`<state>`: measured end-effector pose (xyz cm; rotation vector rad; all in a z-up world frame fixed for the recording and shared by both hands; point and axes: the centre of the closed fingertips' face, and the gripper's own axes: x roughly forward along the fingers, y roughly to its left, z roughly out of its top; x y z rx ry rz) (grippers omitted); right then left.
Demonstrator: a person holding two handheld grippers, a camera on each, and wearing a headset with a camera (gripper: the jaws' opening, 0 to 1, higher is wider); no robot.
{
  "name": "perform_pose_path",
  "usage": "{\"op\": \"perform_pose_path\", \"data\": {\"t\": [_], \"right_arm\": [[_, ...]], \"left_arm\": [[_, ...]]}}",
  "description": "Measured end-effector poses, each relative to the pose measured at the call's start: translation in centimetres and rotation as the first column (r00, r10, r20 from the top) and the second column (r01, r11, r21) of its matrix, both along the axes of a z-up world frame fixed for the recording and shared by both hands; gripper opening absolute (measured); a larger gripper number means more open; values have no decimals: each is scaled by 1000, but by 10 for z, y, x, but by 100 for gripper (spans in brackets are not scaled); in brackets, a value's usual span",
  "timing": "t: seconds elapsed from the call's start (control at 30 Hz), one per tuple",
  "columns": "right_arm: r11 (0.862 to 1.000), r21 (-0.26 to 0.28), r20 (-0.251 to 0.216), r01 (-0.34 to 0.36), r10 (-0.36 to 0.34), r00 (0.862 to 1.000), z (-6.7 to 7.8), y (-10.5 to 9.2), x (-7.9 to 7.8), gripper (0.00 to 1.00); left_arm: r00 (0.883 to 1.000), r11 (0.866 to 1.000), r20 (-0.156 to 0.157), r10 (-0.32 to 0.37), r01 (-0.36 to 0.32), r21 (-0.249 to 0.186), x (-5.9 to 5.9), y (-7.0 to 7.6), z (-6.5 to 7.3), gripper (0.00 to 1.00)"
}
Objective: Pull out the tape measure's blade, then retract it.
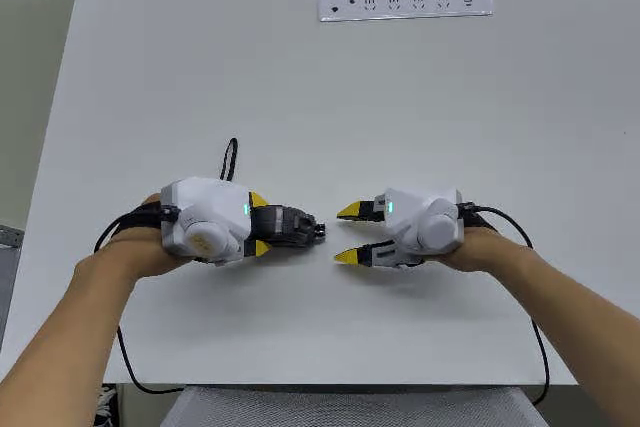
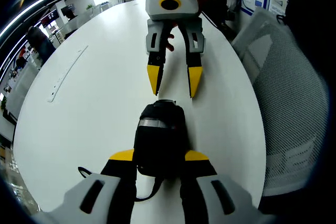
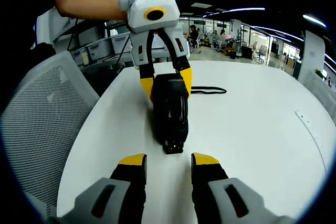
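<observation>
White workbench fills most of the head view, with a white power strip (image 1: 405,3) lying near its top edge, well apart from your work. A grey mesh chair (image 1: 350,407) shows at the bottom edge, and a black cable (image 1: 124,351) trails off the near left side of the bench. Behind the bench, the right gripper view shows an open office with strip lights.

Your left gripper (image 1: 260,224) sits left of centre, clenched around the black tape measure (image 1: 290,226), whose body lies on the bench between the yellow-tipped jaws. The blade's hook end sticks out past the jaw tips toward the middle of the frame, and the tape measure's black strap (image 1: 231,159) loops on the bench just above that gripper. Your right gripper (image 1: 347,235) faces it from the right, jaws spread and holding nothing, tips near the hook end but apart from it. Your left hand (image 1: 140,247) and right hand (image 1: 480,245) grip from behind, low over the bench, forearms angling in from the bottom corners.
</observation>
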<state>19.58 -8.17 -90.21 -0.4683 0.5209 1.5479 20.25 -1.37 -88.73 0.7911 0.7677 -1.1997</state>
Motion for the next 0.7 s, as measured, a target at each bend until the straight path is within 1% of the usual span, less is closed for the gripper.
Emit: {"op": "perform_pose_path", "data": {"t": [0.13, 0.33, 0.43, 0.53, 0.7], "right_arm": [[1000, -11, 11, -10, 10, 1000, -4, 7, 3, 30], [1000, -17, -1, -3, 3, 1000, -11, 12, 6, 27], [1000, -23, 4, -7, 7, 1000, -15, 13, 6, 26], [1000, -18, -7, -1, 1, 1000, -16, 15, 7, 25], [1000, -10, -8, 8, -9, 1000, -15, 19, 9, 20]], "left_arm": [[1000, 1000, -2, 2, -2, -3, 0, 0, 0, 27], [1000, 1000, -4, 4, -4, -7, 0, 0, 0, 27], [1000, 1000, -3, 6, -6, -10, 0, 0, 0, 27], [1000, 1000, -1, 9, -9, -15, 0, 1, 0, 27], [1000, 1000, -4, 18, -18, -24, 1, 3, 0, 27]]}}
